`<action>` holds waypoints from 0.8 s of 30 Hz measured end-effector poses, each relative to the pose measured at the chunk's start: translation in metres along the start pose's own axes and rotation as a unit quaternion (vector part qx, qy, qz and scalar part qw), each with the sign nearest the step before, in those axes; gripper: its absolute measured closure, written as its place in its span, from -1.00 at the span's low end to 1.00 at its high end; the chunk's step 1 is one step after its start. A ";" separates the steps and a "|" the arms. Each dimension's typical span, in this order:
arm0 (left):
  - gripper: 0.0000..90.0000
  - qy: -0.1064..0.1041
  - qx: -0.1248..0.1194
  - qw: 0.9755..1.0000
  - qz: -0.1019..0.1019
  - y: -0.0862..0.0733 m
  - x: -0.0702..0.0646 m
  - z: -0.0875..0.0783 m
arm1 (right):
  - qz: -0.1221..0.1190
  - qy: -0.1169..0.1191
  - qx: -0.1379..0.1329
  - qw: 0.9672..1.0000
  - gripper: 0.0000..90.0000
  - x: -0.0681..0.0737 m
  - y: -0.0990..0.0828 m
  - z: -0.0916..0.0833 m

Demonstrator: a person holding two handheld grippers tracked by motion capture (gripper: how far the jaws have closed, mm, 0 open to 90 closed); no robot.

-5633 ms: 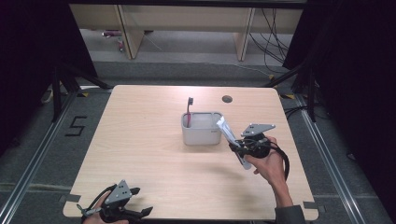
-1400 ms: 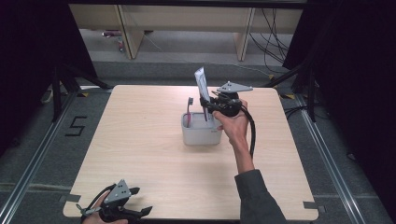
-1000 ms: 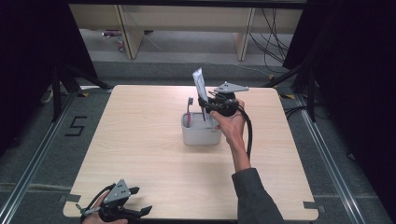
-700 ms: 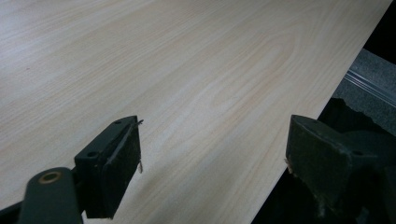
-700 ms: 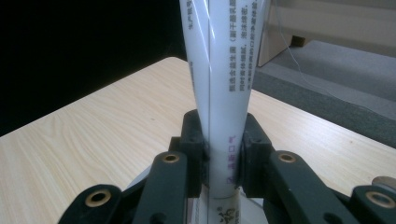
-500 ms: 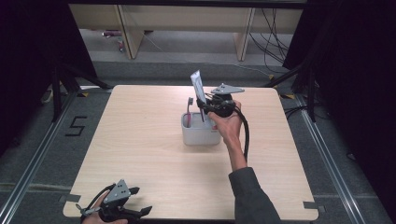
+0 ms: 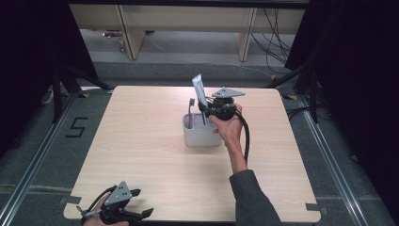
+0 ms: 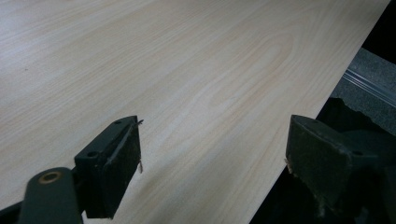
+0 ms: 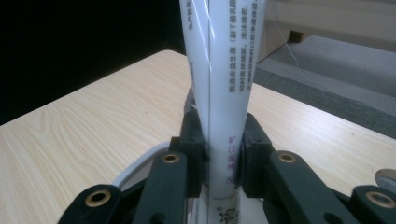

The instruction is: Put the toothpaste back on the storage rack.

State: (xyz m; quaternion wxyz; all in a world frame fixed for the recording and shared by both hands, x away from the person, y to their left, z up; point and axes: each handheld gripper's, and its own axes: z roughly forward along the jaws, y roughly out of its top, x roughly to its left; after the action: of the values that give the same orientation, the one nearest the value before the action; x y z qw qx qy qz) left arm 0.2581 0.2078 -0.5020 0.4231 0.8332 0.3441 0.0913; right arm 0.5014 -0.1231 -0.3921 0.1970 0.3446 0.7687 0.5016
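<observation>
The right gripper (image 7: 205, 107) was clenched on a white toothpaste tube (image 7: 199, 89), its two pads pressed against the tube's lower part; in the right gripper view the tube (image 9: 219, 93) rose straight up between the jaws, printed text running along it. Over the few seconds before, this gripper had carried the tube from the worktop (image 7: 141, 141) at the near right of the grey cup (image 7: 201, 134) up and across to a spot above the cup's far rim. Within the last second and a half it had drifted only slightly, edging leftward over the cup's opening, and the grip had not loosened at all.

At this moment the tube stood nearly upright, tilted a little to the left, with its lower end just under the gripper and at or just inside the cup's mouth; how deep it reached I could not tell, since the hand hid that part. A dark-headed toothbrush with a red handle (image 7: 191, 113) already stood in the cup, just left of the gripper.

My reading was that the carry was finished and the lowering was in hand: the tube was lined up over the opening and not yet let go. The toothbrush so close on the left looked like the thing most likely to be knocked.

The left gripper (image 7: 136, 215) lay at the worktop's near edge, well apart from the cup, jaws wide and holding nothing, and it had kept its place throughout.
</observation>
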 end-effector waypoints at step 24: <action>-0.61 0.001 0.001 1.000 -0.001 0.000 0.000 0.001 | 0.005 0.001 0.034 0.999 0.67 0.003 -0.023 0.012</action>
State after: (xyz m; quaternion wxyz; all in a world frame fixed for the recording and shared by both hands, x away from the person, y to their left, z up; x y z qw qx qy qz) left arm 0.2583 0.2075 -0.5026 0.4220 0.8333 0.3454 0.0911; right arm 0.4995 -0.1189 -0.4178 0.1819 0.3545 0.7836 0.4767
